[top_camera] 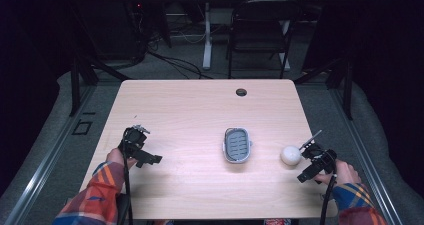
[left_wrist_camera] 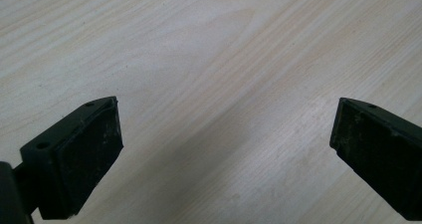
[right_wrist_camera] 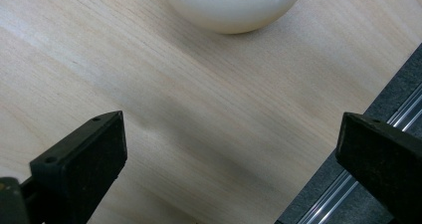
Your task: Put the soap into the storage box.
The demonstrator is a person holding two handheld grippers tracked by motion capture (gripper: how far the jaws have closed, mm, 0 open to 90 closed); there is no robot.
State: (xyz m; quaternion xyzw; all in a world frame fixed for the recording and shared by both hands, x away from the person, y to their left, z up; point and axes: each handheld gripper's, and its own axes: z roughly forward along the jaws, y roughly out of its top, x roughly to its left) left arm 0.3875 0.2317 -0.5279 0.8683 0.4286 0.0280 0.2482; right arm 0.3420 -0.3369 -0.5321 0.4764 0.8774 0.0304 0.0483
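Wooden table [top_camera: 200, 115], smooth white ball [top_camera: 290, 155]

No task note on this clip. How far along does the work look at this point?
Done: nothing visible; the grey dish sits empty mid-table. In hand: nothing. The right gripper is open just short of the white ball, while the left gripper is open over bare table. Left: presumably grasping the ball and whatever follows.

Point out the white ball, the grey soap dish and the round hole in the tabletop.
white ball [top_camera: 290, 155], high view, middle of its top surface.
grey soap dish [top_camera: 237, 145], high view, centre of its ribbed inside.
round hole [top_camera: 241, 92], high view, middle of the dark opening.
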